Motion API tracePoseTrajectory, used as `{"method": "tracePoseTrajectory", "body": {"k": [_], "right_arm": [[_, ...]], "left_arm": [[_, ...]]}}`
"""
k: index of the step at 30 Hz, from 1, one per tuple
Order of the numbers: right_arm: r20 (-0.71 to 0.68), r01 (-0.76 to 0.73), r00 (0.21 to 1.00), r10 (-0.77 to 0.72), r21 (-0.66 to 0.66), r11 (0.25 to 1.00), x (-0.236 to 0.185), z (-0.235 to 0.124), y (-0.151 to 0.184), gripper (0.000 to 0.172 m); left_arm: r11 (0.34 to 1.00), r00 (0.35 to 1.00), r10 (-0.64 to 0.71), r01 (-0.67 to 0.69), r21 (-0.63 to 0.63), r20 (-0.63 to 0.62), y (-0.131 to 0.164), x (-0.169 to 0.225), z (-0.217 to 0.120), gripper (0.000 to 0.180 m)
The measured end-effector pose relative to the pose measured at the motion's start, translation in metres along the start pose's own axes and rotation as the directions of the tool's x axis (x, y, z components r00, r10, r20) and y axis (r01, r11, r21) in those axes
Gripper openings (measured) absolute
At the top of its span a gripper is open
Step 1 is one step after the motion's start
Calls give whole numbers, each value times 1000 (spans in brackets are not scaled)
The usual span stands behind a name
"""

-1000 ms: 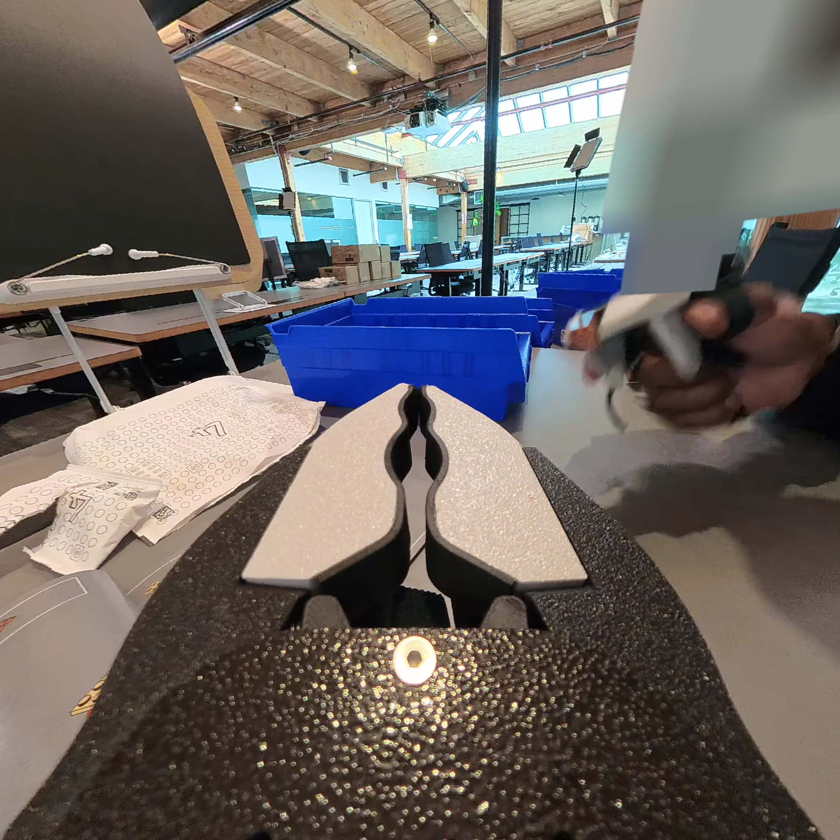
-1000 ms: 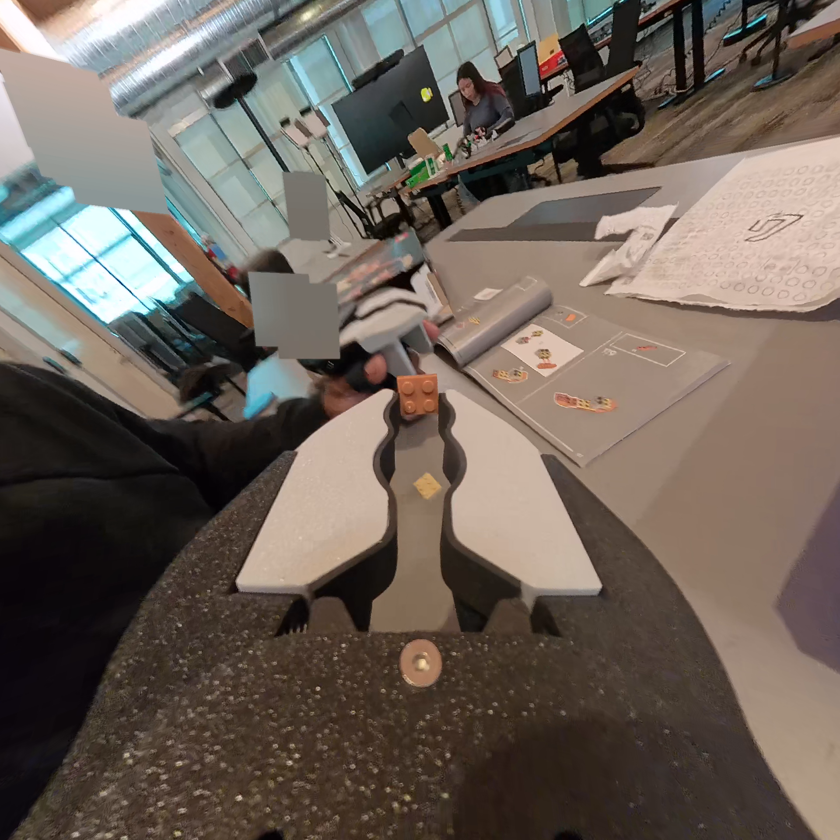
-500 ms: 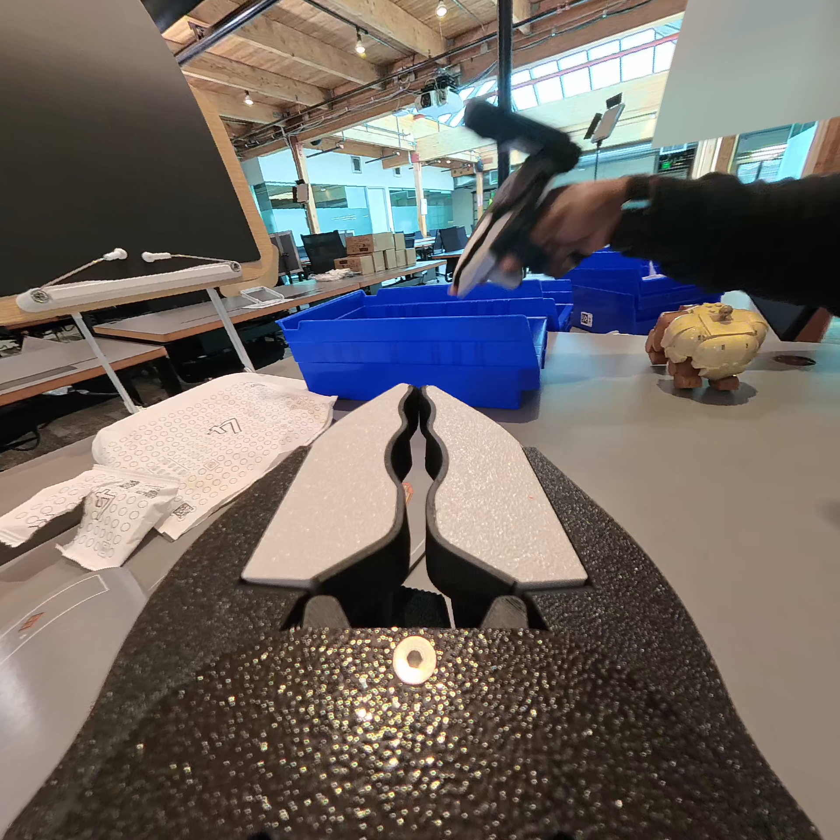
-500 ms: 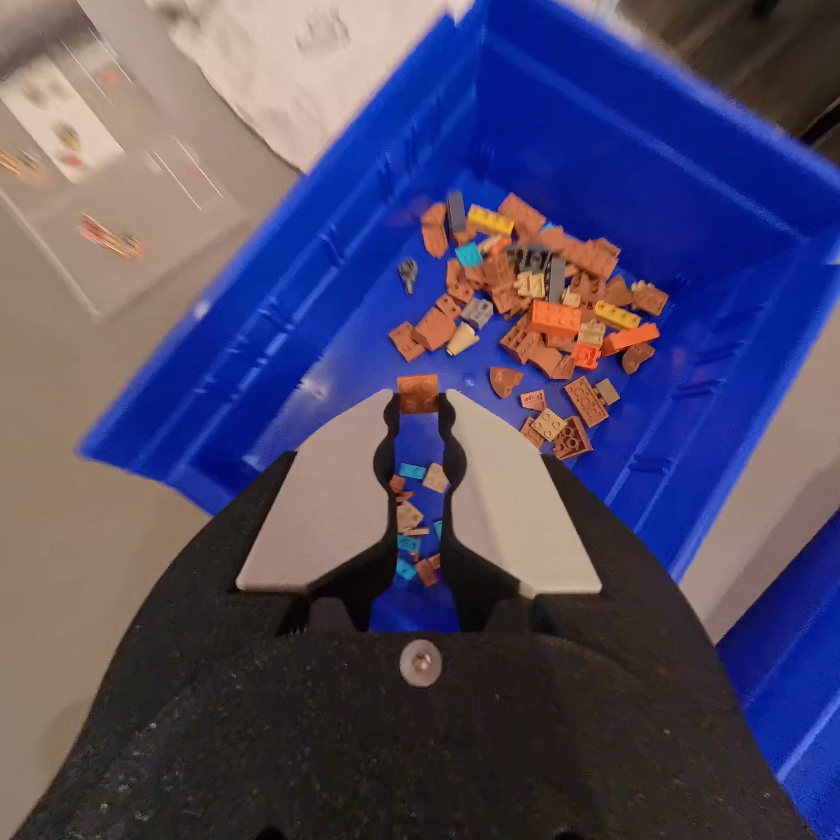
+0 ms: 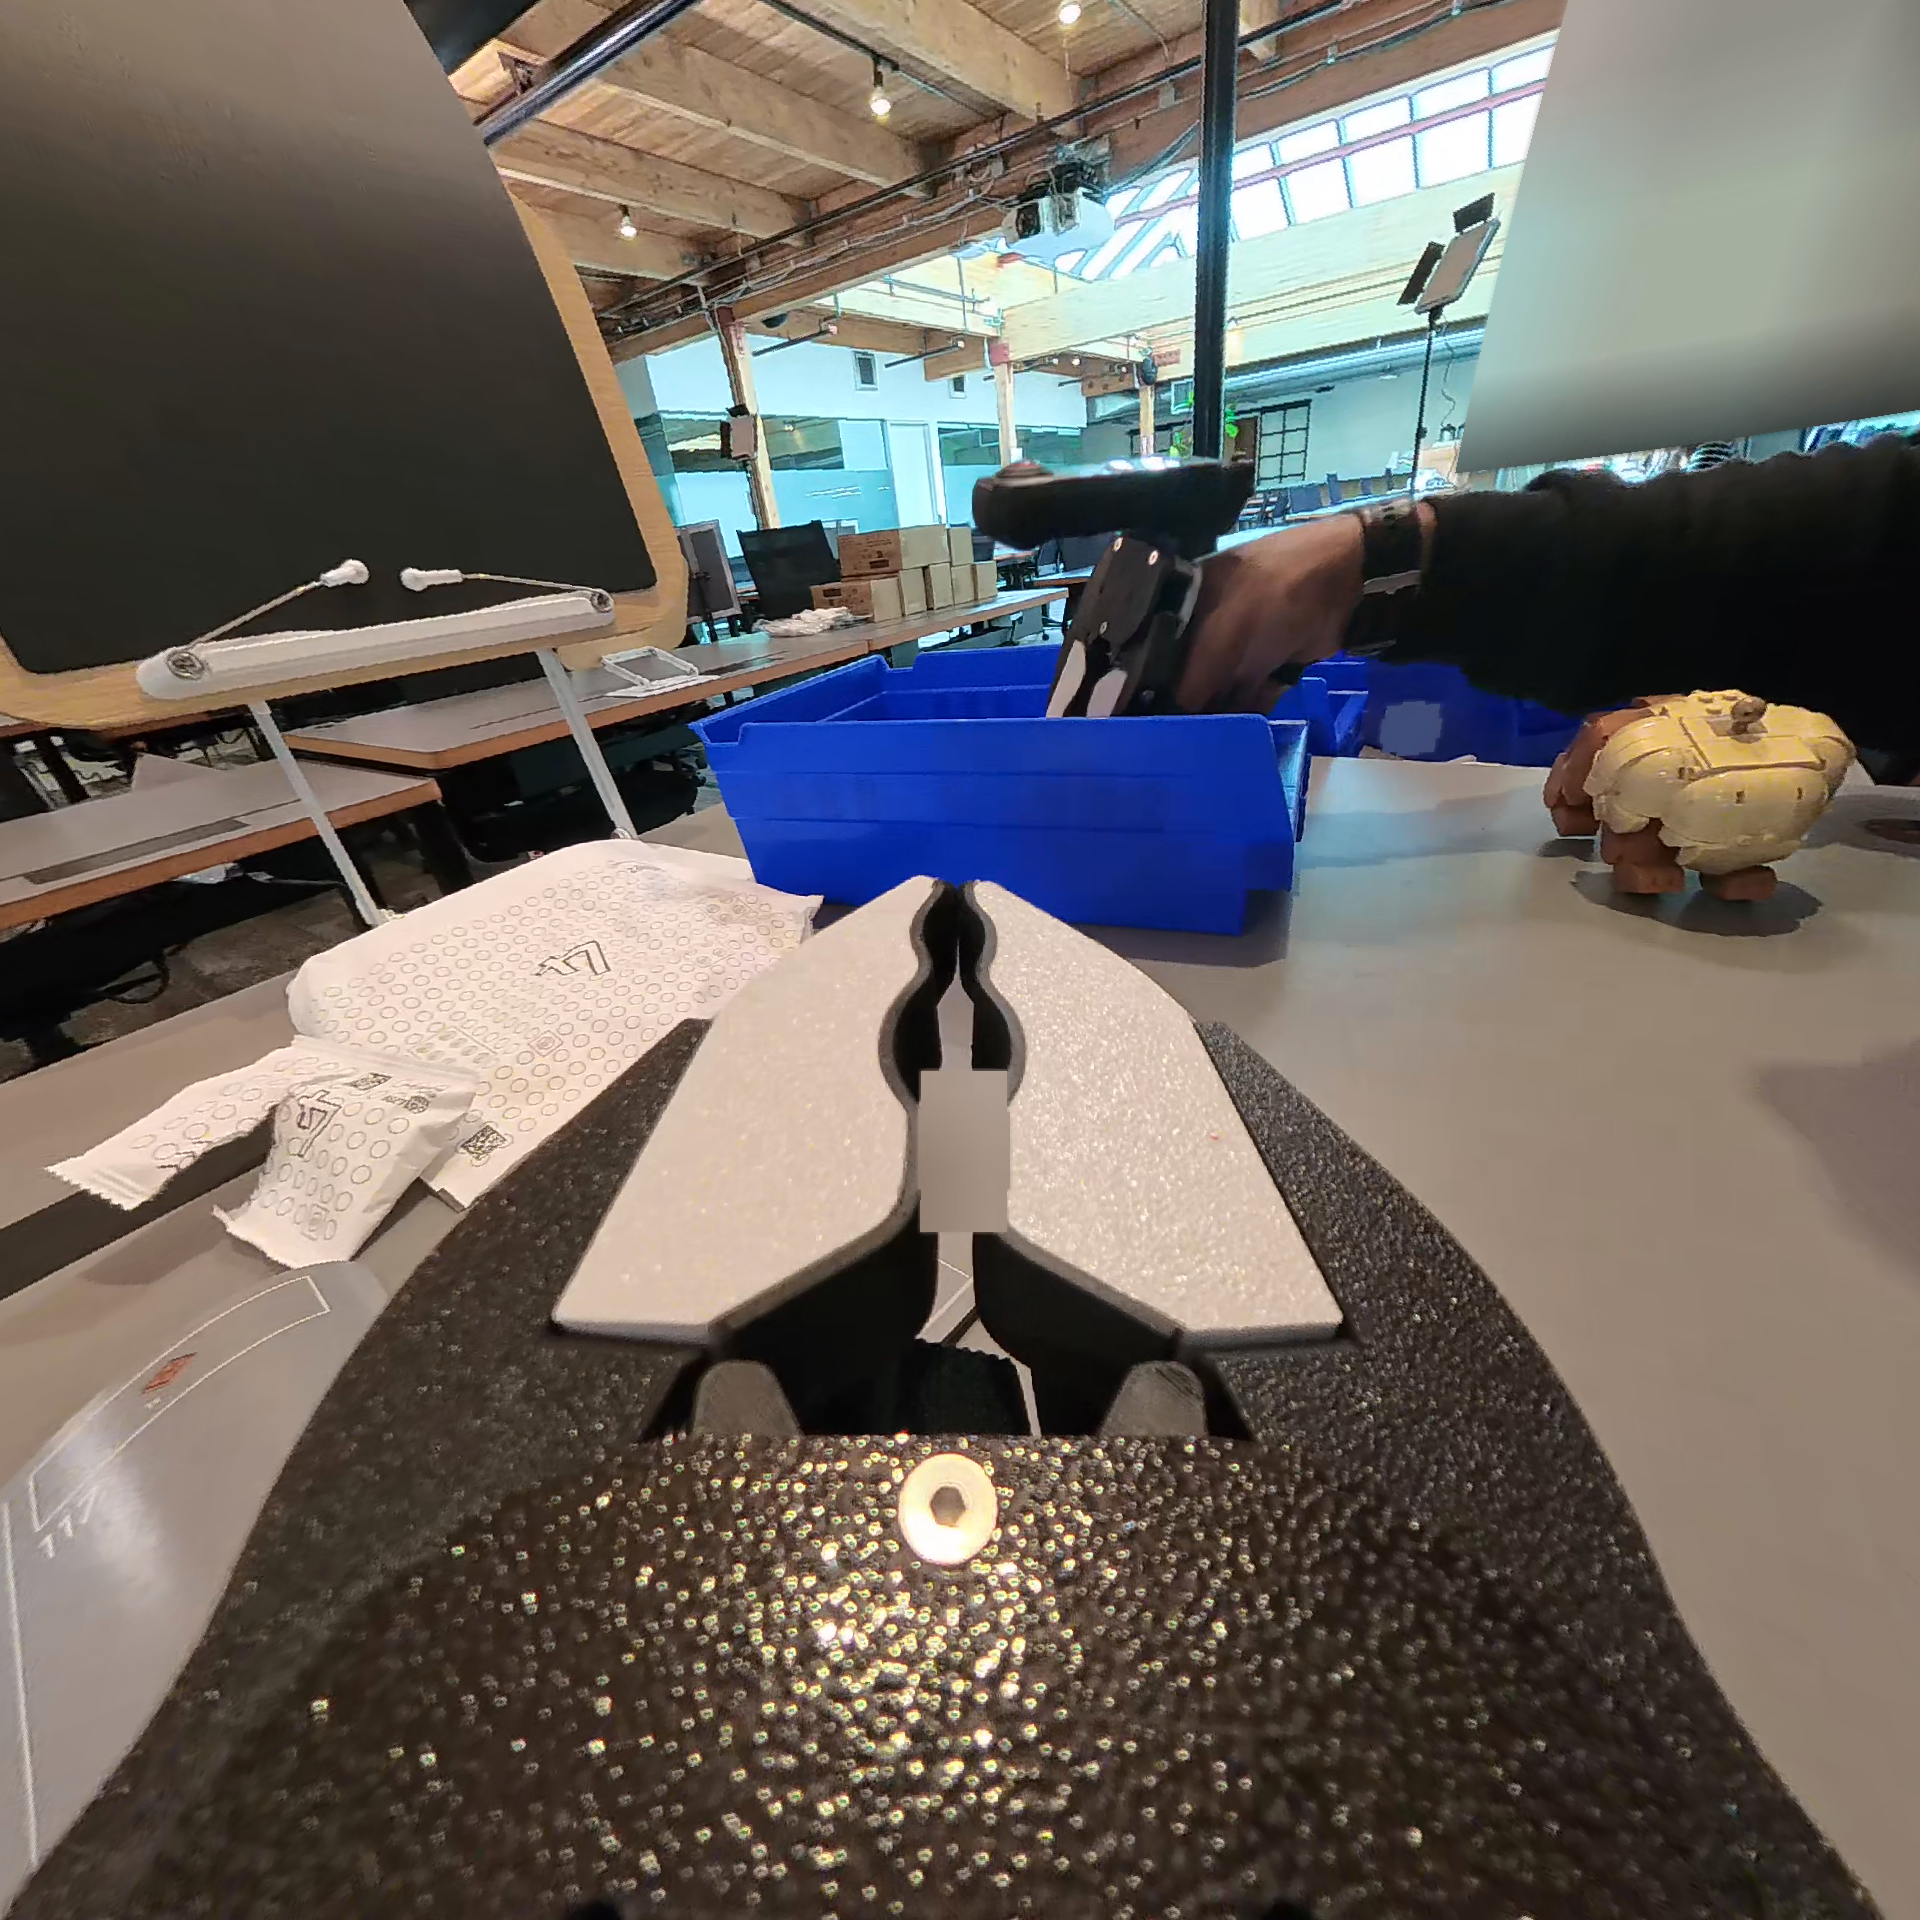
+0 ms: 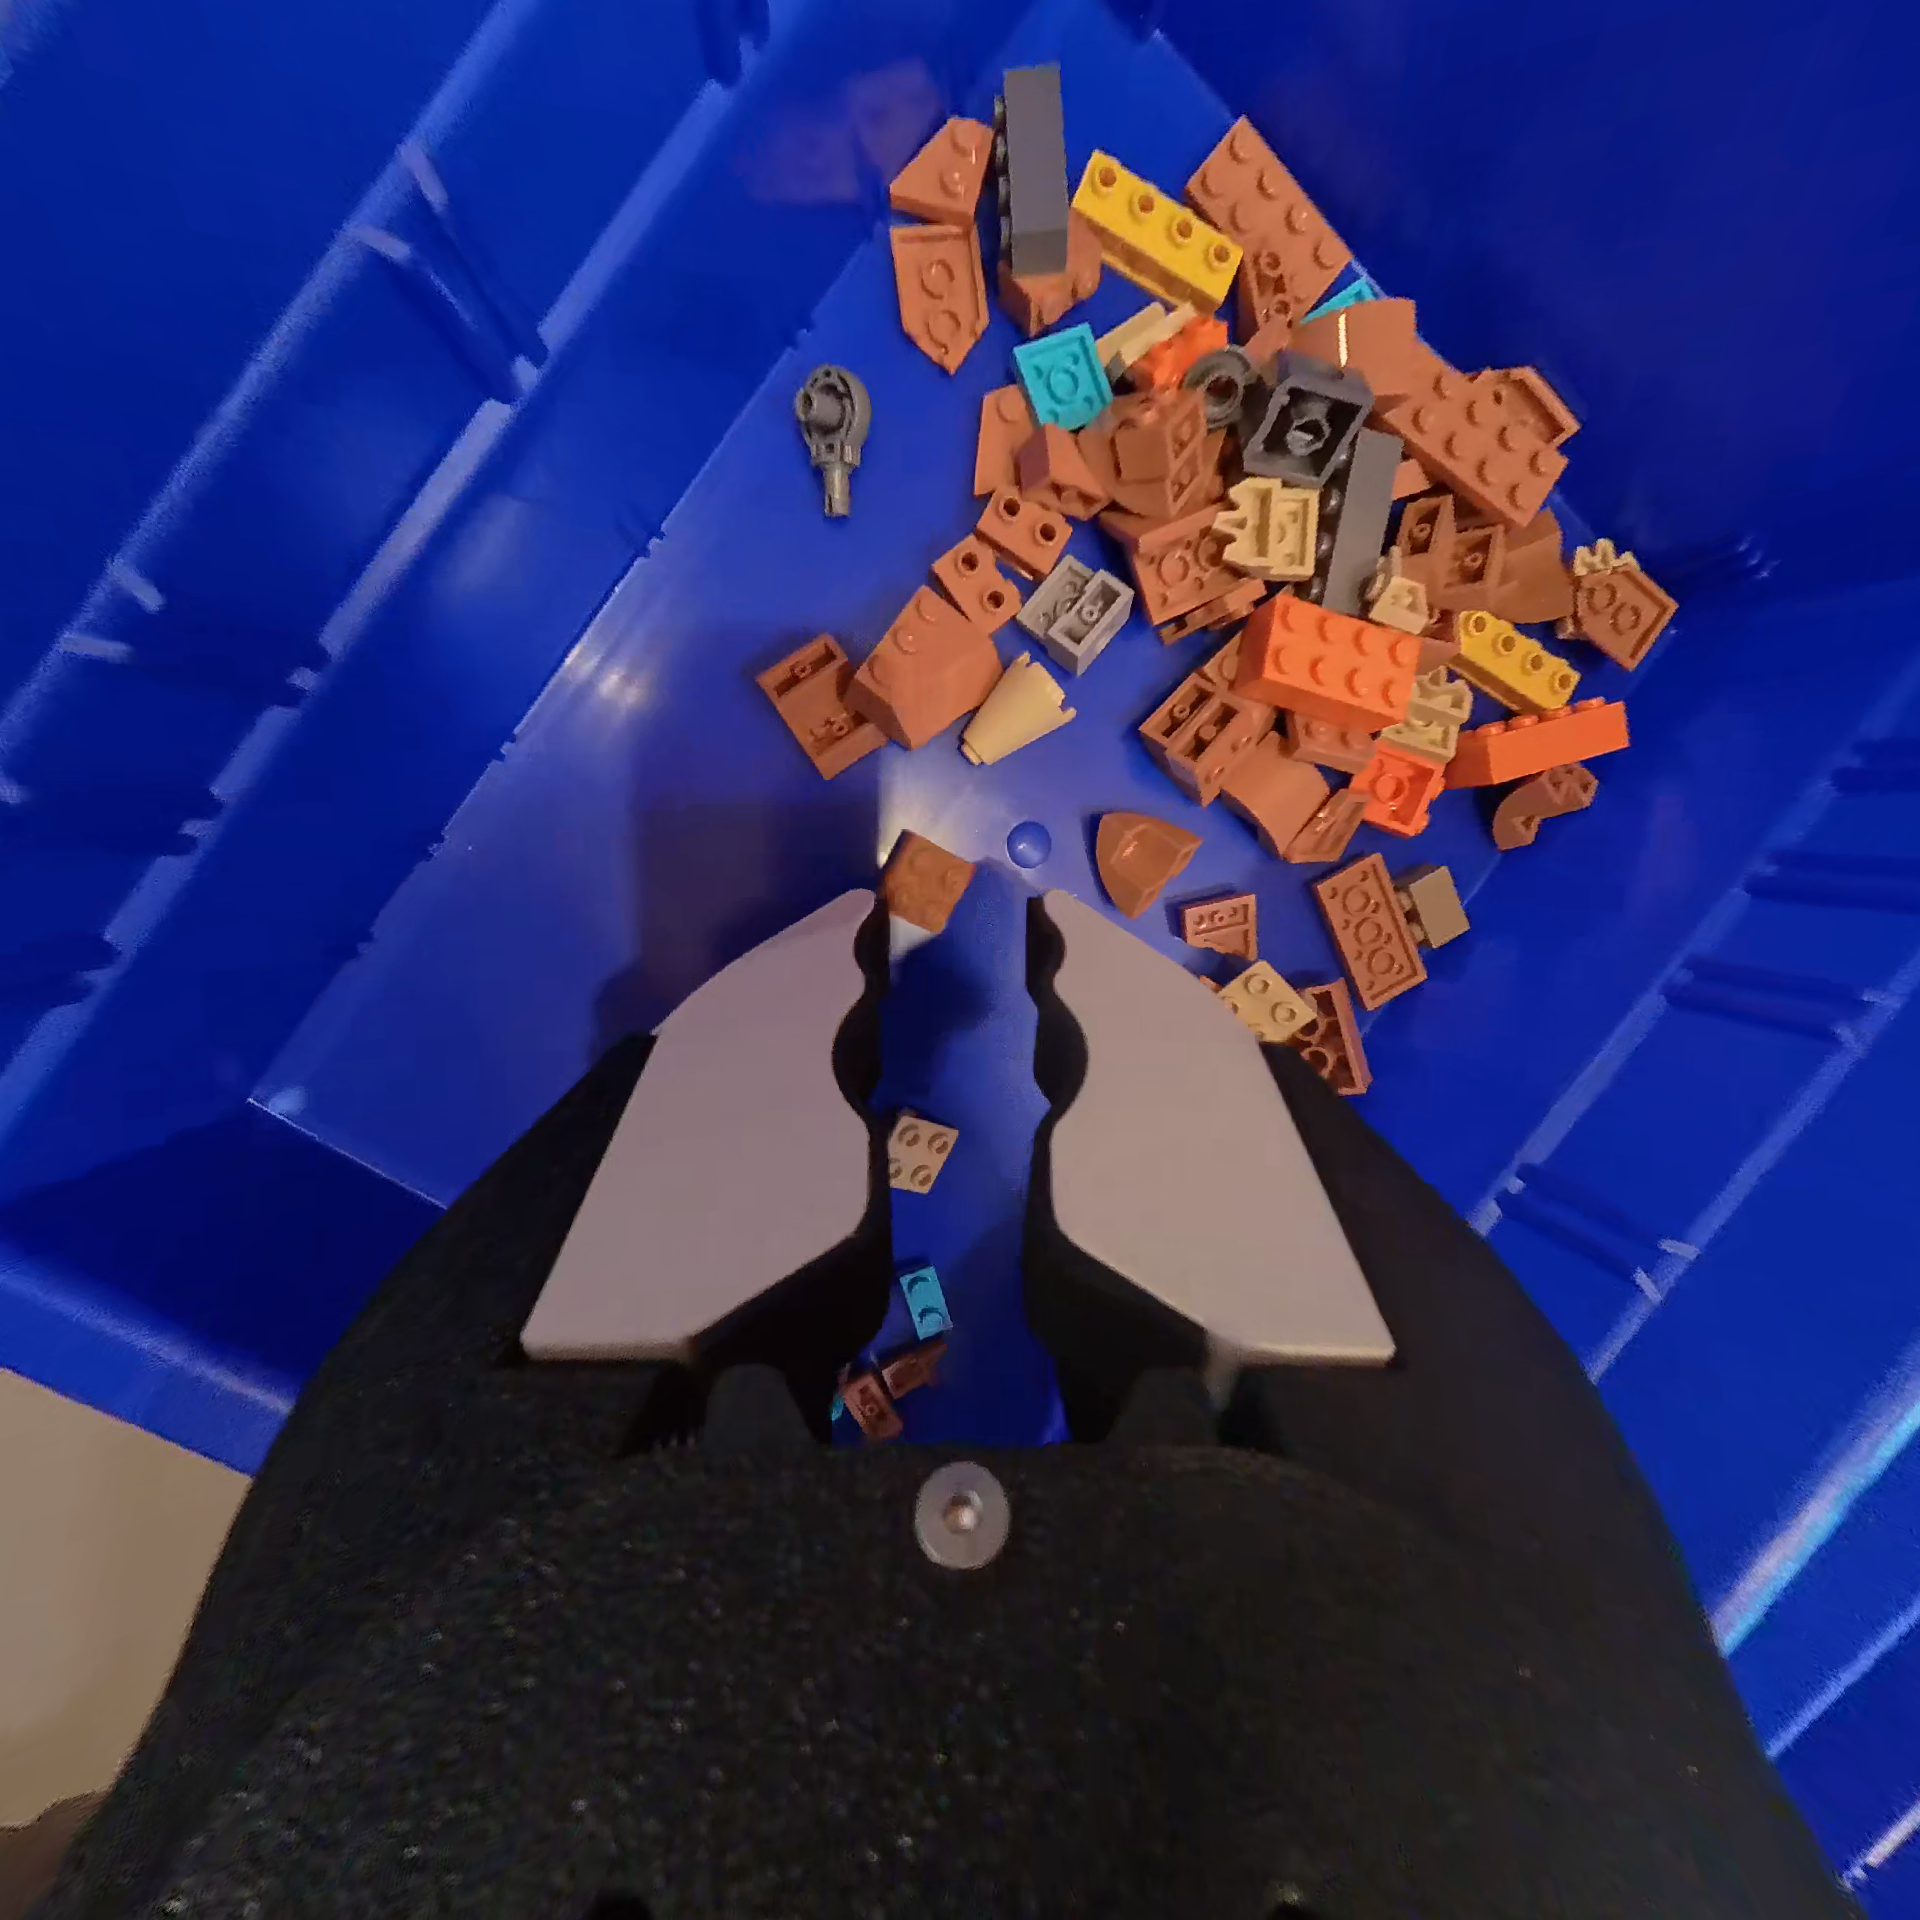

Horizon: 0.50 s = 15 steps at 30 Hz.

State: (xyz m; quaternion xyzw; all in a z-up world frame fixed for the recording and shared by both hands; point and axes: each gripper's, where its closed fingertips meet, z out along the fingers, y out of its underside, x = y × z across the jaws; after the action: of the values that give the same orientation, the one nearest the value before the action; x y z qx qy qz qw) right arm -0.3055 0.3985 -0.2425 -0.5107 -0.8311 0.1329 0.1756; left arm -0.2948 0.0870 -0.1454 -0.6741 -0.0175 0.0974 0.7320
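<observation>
My right gripper [image 6: 954,904] is open, pointing down into a blue bin [image 6: 312,520]. A small brown square plate [image 6: 925,878] sits tilted just off its left fingertip, and the right pad stands clear of it. A pile of brown, orange, yellow, tan and grey bricks [image 6: 1299,520] lies on the bin floor beyond. My left gripper [image 5: 951,888] is shut with nothing between its pads, low over the grey table [image 5: 1507,1091]. From the left wrist view, the right gripper [image 5: 1101,686] reaches into the same blue bin [image 5: 997,821], held by a hand in a dark sleeve.
A tan and brown brick figure [image 5: 1714,790] stands on the table at the right. White paper bags [image 5: 551,966] and a grey booklet [image 5: 125,1455] lie at the left. More blue bins [image 5: 1455,717] stand behind. A black board on a stand [image 5: 260,312] rises at the far left. The grippers' ends are close to 35 cm from one another.
My right gripper moved from over the table into the blue bin and opened; the brown plate it gripped has left the pads. My left gripper stayed shut and almost still.
</observation>
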Motion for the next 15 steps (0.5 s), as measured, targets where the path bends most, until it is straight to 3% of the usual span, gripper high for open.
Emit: {"method": "tracePoseTrajectory", "body": {"k": [4, 7, 10, 15], "right_arm": [[-35, 6, 999, -4, 64, 998, 3, -25, -4, 33], [-192, 23, 981, -3, 106, 994, 29, -61, 3, 38], [-296, -45, 951, 92, 164, 985, 62, -94, 21, 39], [-149, -189, 968, 202, 95, 977, 65, -81, 62, 50]], "left_arm": [[1000, 1000, 5, -5, -6, 16, 1, -2, 2, 0], [1000, 1000, 11, -11, -10, 19, 1, -2, 2, 0], [1000, 1000, 15, -15, -10, 18, 1, -2, 2, 0], [1000, 1000, 19, -19, -15, 14, 2, -1, 3, 0]]}}
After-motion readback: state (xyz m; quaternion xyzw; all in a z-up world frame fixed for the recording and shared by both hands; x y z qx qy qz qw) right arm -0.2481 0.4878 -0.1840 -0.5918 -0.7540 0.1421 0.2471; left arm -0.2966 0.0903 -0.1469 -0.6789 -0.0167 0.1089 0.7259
